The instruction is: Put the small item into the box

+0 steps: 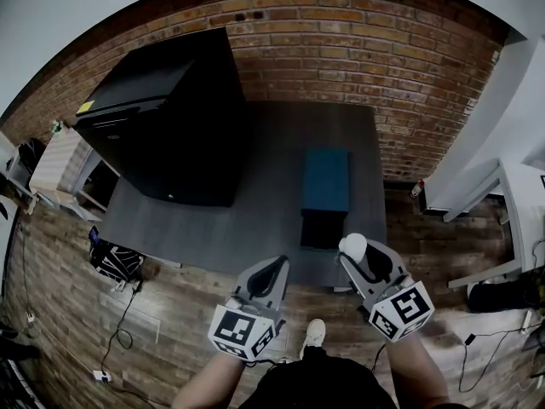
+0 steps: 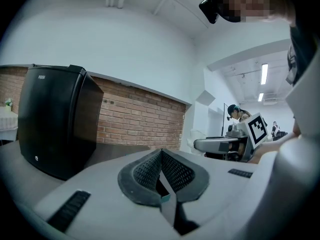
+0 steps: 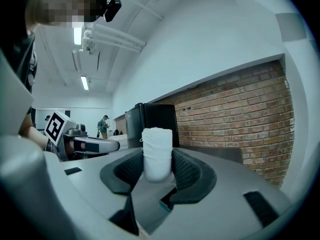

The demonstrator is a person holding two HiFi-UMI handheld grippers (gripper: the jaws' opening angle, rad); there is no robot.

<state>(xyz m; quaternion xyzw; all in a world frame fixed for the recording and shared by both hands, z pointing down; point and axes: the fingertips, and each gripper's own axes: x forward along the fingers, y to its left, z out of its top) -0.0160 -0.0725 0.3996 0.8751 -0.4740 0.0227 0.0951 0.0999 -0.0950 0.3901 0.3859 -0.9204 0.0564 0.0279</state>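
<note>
The little white roll is sitting between the two jaws of the right gripper. The jaws are squeezing it from both sides, and the roll is standing straight up and poking out past the tips. From the head view, the roll is showing over the near edge of the gray table, just in front of the dark end of the blue-green box. The box is lying on the table, and the roll is not touching it.

The left gripper is waiting beside the right one. Its jaws are pressing together with nothing between them.

A big black cabinet is standing on the left part of the table. A brick wall is running behind the table.
</note>
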